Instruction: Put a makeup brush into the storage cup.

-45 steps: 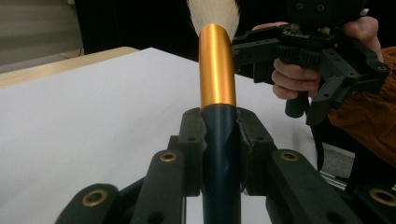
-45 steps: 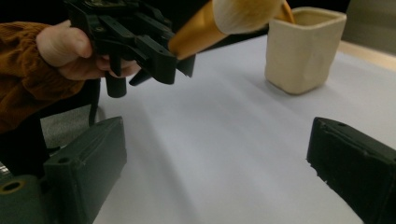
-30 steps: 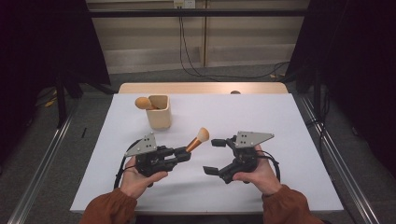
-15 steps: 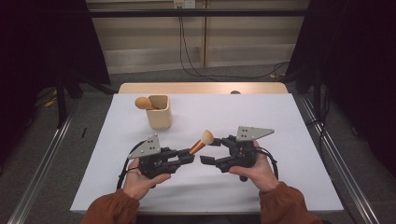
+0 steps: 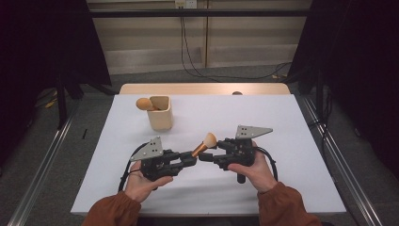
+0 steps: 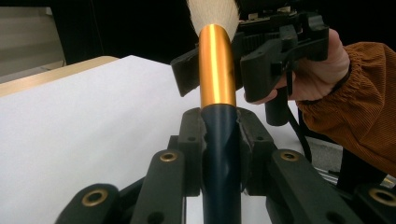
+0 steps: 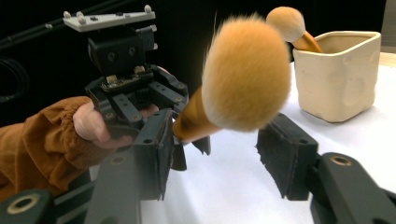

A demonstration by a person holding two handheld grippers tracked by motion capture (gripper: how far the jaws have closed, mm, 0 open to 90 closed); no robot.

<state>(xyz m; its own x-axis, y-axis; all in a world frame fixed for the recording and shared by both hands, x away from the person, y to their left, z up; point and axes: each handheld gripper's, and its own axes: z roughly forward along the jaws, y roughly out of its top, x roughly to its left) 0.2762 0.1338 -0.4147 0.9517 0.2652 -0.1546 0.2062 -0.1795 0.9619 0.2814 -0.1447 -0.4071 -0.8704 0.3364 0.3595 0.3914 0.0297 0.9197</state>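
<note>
Right claw (image 5: pixel 203 157) neared, closing unclenched around brush (image 5: pixel 205 143) clamped by left claw (image 5: pixel 192 160); cup (image 5: pixel 160 114) behind.

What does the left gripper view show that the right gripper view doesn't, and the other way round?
Left gripper view: the left gripper's jaws clamped on the brush's dark handle below its gold ferrule.

Right gripper view: the cream cup with a second brush in it, and the right gripper's jaws, which have just been closing, on either side of the brush head without touching it.

Both: the white table cover and the brush.
</note>
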